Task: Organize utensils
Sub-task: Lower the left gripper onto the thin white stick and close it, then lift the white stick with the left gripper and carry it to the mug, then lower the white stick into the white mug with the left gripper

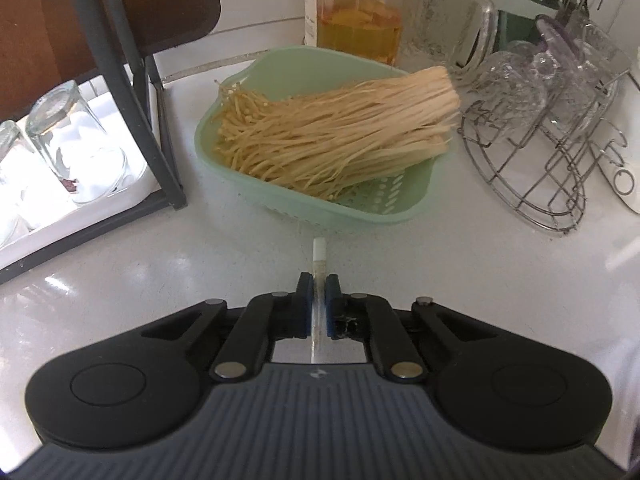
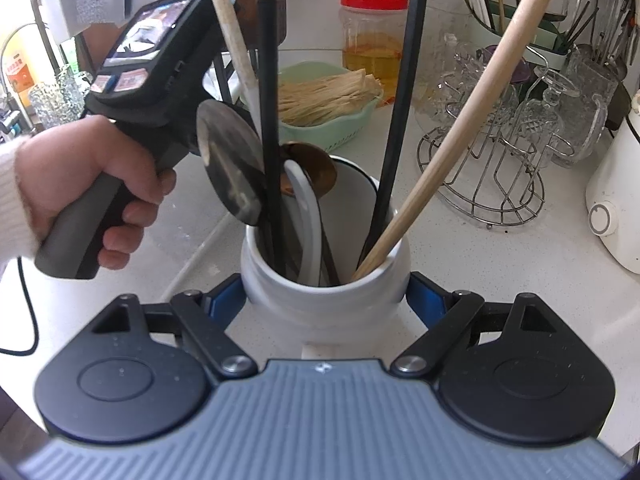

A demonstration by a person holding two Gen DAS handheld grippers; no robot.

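left wrist view: left gripper has its fingers clamped on a thin clear stick with a white tip, at lower centre above the table. only the right wrist view shows the right gripper, fingers pressed on the white jar full of utensils, wooden handle leaning right.

White counter with green basket, wire glass rack, white utensil crock and jar
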